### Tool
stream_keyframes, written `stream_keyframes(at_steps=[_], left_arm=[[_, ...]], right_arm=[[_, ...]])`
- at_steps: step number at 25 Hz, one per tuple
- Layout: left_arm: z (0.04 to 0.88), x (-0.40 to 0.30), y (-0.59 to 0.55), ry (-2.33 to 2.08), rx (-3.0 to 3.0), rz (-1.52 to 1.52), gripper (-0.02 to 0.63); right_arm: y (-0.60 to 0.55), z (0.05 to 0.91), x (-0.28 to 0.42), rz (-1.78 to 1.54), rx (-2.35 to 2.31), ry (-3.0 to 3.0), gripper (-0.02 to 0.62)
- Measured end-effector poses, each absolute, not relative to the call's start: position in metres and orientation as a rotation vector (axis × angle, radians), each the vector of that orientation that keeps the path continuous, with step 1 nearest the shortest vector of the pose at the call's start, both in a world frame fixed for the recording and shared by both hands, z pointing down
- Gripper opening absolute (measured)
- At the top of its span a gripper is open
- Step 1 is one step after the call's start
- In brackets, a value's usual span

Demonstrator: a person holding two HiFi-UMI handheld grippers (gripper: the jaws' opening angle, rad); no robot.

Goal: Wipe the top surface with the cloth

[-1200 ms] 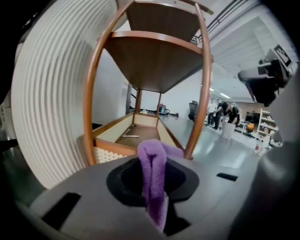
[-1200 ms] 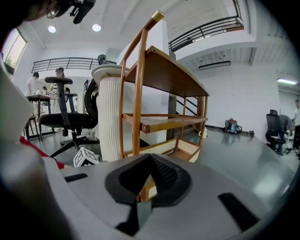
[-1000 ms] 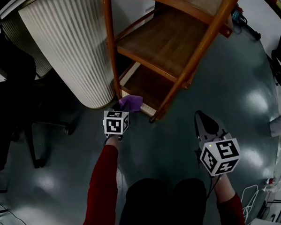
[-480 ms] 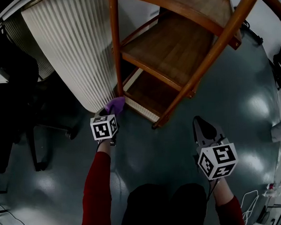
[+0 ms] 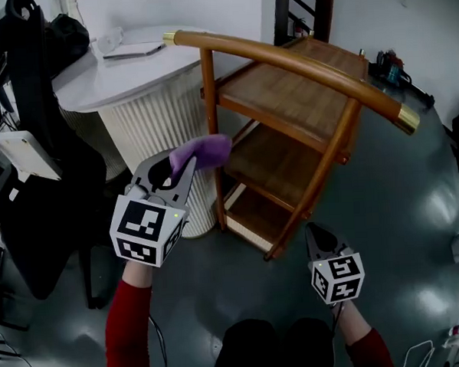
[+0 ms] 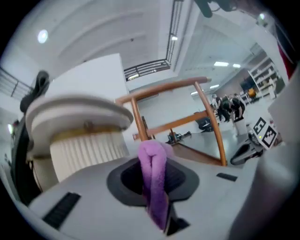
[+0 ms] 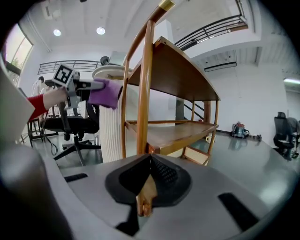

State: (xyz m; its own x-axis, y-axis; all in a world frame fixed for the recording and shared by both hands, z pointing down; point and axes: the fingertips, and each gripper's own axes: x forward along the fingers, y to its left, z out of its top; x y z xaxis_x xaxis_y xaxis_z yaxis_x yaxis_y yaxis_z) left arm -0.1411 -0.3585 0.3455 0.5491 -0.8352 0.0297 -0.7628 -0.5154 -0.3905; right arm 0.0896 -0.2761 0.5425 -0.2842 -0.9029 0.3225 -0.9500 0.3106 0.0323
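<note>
L gripper [image 5: 184,167] clamps purple cloth [image 5: 203,149], just beside corner post [image 5: 211,134]. Top wooden shelf [image 5: 286,91] lies fwd-right of cloth. R gripper [image 5: 316,232] closed, empty, low. L nearer.

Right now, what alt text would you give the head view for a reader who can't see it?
The left claw grips a purple cloth beside the near post of a three-shelf wooden cart, not yet touching its top shelf. The right claw points shut and empty at the cart's base, above grey floor.
</note>
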Motion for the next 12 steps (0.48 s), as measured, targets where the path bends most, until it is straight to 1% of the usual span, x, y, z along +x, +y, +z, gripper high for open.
stream_keyframes(at_steps=[4, 7, 10, 12], left_arm=[[0.228, -0.137, -0.352, 1.339, -2.180, -0.220, 0.060], [0.168, -0.138, -0.351, 1.394, -2.001, -0.134, 0.060], [0.144, -0.136, -0.345, 1.426, -1.829, -0.081, 0.060], [0.153, -0.134, -0.344, 1.444, -1.740, -0.074, 0.060]], right_arm=[[-0.278, 0.526, 0.089, 0.221, 1.681, -2.318, 0.012], [-0.280, 0.516, 0.088, 0.212, 1.693, -2.336, 0.012], [-0.279, 0.511, 0.091, 0.209, 1.703, -2.336, 0.012], [-0.276, 0.510, 0.095, 0.211, 1.711, -2.328, 0.012]])
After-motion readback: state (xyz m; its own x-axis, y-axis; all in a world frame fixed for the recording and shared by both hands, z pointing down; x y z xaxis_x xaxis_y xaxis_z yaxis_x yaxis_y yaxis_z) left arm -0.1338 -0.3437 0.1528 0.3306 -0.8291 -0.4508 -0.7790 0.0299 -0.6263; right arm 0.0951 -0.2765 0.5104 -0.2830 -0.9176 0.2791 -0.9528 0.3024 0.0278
